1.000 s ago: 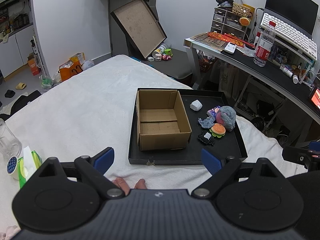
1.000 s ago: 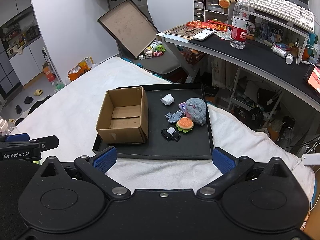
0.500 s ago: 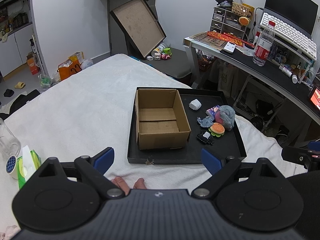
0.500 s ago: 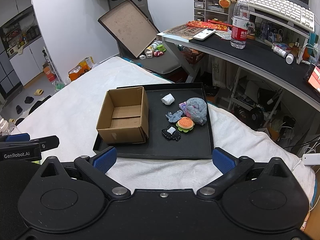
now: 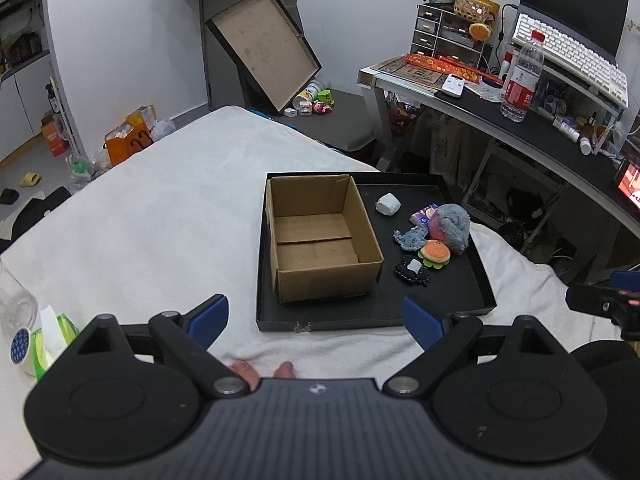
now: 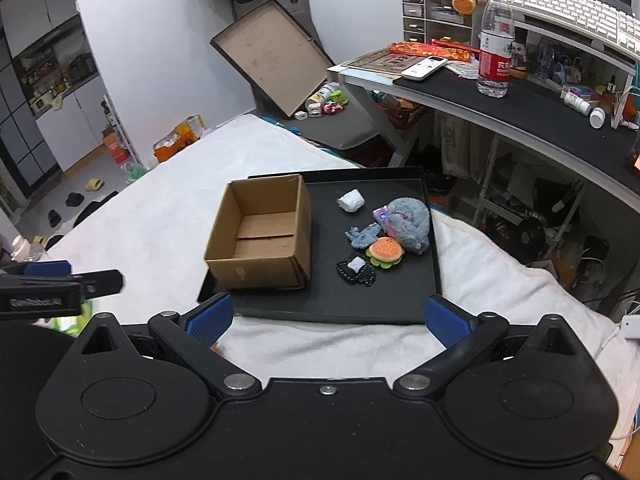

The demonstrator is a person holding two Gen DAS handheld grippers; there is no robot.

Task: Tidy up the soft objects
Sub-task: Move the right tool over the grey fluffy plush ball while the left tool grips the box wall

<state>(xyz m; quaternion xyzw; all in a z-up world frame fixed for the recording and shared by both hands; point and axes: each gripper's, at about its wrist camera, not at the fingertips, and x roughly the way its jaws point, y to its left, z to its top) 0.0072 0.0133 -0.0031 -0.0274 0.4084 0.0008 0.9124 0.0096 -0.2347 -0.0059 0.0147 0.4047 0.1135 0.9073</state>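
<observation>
An empty cardboard box stands on the left half of a black tray on the white bed. To its right lie several soft toys: a grey plush, a burger, a blue-grey felt piece, a black piece and a white lump. My left gripper is open, short of the tray's near edge. My right gripper is open too, above the near rim.
A desk with a water bottle and keyboard runs along the right. A tissue pack and a clear jar sit at the bed's left edge. A box lid leans on the far wall. White bedspread stretches left of the tray.
Both grippers have drifted slightly; the tray and box sit a little differently in each view. Both stay open and nothing on the tray has moved.
</observation>
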